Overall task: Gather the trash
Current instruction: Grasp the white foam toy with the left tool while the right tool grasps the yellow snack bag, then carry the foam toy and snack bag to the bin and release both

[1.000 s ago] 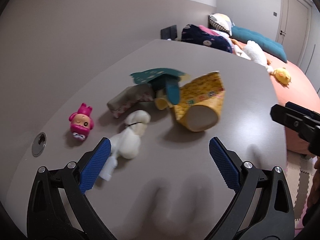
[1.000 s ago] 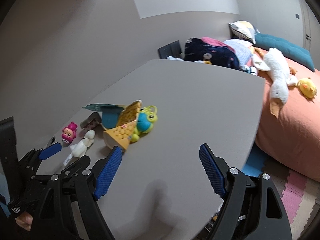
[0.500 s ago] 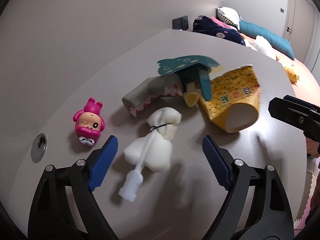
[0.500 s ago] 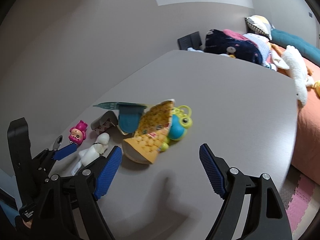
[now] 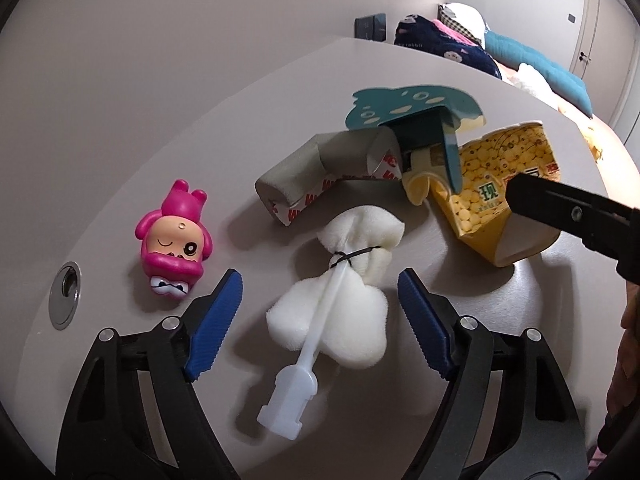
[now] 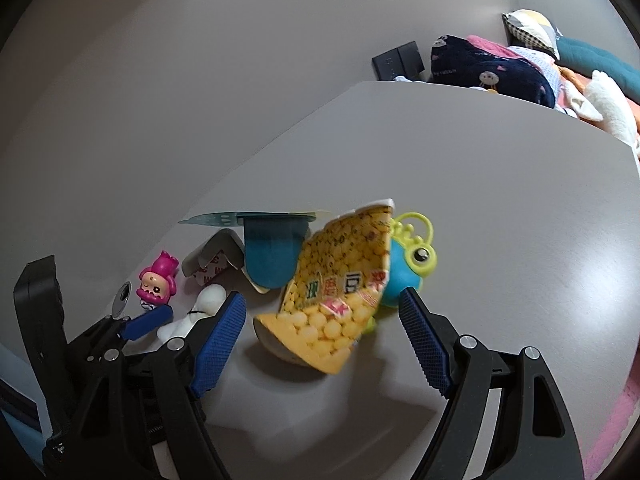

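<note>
Here | left gripper (image 5: 320, 308) fingers spread astride sponge (image 5: 340, 320) | right gripper (image 6: 322, 336) released | pink toy (image 5: 174, 240) beside

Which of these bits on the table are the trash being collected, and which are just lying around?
Likely trash:
white sponge brush
torn yellow paper cup
teal cardboard packaging
grey foam corner guard

Probably just lying about:
pink toy figure
blue-green frog toy
bedding and plush toys

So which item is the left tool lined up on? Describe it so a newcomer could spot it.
On the grey table, look between the pink doll and the yellow corn-print cup. The white sponge brush lies there between the open left tool fingers. Unlike its neighbours, it is plain white foam tied to a plastic stick.
</note>
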Tool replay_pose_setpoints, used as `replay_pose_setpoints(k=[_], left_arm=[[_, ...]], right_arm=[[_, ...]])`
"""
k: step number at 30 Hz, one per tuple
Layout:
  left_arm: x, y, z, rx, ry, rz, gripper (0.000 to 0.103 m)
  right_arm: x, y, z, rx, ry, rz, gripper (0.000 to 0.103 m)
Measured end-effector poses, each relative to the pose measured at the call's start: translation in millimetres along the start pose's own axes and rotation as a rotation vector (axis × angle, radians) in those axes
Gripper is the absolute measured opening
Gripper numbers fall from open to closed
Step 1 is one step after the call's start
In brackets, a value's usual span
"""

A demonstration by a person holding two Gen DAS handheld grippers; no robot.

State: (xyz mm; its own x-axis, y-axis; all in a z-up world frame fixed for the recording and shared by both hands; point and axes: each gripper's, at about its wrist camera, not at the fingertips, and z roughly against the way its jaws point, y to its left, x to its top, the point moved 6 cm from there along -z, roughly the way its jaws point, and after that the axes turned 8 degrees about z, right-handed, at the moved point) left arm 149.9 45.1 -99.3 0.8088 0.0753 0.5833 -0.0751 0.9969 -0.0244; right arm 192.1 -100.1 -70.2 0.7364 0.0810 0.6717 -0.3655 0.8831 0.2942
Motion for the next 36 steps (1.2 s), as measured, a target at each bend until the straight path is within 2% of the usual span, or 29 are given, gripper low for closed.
replay_pose_setpoints(k=[1,3,6,8,10,12,19,36], left_arm=[[0.8,-0.3,-1.6,-0.002,0.002,0.002,0.078],[1.5,1.6,-2.5,-0.01,0.006,0.012,0.078],[0.5,5.1,-3.1,-0.021,0.01,0.028,0.076],[-0.7,7.4,-1.7,-0.03,0.006,0.037,0.069],[-1.4,7.6,0.3,-0.033,-0.004,0.035,0.053],[-1.4,9.5,2.0,-0.039,-0.011,0.044,0.043],[-0.7,13.5,9.2,-0.056,-0.024,0.082,0.026],[-2.3,-7.0,39.8,-0.091,-0.064,0.041,0.023]], right_arm=[[0.4,0.9,-1.2,-0.002,0.0,0.004,0.076],[0.1,3.0,-6.3,-0.014,0.013,0.02,0.063],[-3.1,4.2,-12.3,-0.021,0.029,0.028,0.059],[-2.6,3.4,-12.5,-0.021,0.023,0.028,0.059],[-2.9,2.9,-10.4,-0.027,0.01,0.031,0.058],[-3.1,2.5,-7.9,-0.023,0.001,0.029,0.058],[-1.7,2.4,10.6,-0.027,-0.037,0.028,0.058],[5.3,3.0,60.8,-0.041,-0.123,0.039,0.058]])
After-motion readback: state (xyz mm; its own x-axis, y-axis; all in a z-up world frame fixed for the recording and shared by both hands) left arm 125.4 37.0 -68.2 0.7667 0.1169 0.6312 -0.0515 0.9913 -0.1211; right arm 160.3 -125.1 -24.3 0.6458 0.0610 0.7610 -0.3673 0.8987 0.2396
